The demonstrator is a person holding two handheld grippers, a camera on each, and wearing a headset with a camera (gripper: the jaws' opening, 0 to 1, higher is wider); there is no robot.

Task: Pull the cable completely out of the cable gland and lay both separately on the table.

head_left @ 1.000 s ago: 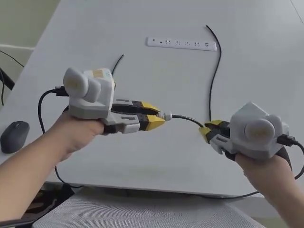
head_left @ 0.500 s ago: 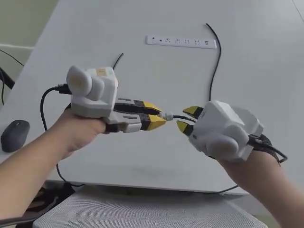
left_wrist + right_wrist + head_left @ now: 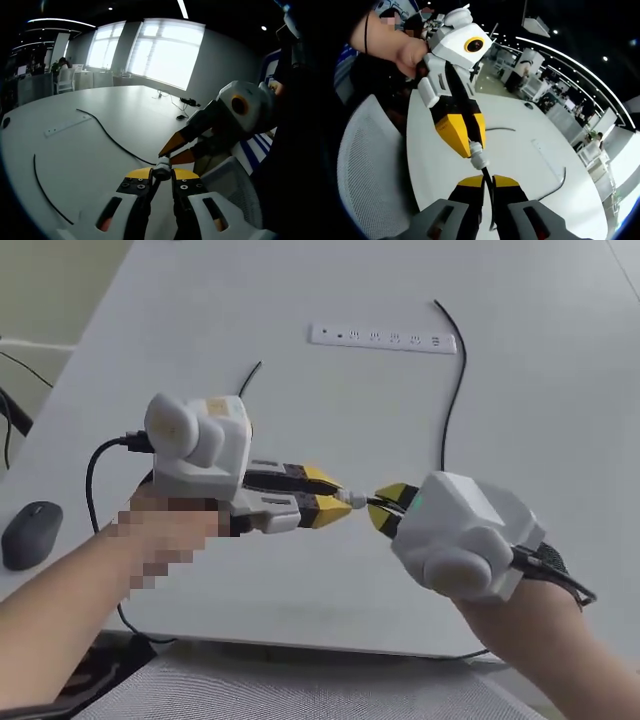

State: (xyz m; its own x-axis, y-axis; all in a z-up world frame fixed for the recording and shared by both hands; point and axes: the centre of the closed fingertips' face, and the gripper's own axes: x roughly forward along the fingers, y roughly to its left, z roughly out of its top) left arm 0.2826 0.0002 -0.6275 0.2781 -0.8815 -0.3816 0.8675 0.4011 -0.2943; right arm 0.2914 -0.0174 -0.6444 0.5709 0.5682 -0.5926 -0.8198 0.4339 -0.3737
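Observation:
I hold both grippers in the air above the near edge of the white table. A small white cable gland sits between the yellow tips of my left gripper, which is shut on it. In the left gripper view the gland is pinched between the jaws of the left gripper. A thin black cable leaves the gland and runs between the jaws of my right gripper, shut on it just behind the gland. In the head view the right gripper nearly touches the left one.
A white power strip lies far back on the table, with a long black cable running forward from it. A short black wire lies to the left. A dark mouse rests at the left edge. A grey mesh chair is below.
My right gripper let go of the cable farther out, opened, moved left toward the gland and has shut on the cable right beside it. The left gripper has stayed shut on the gland.

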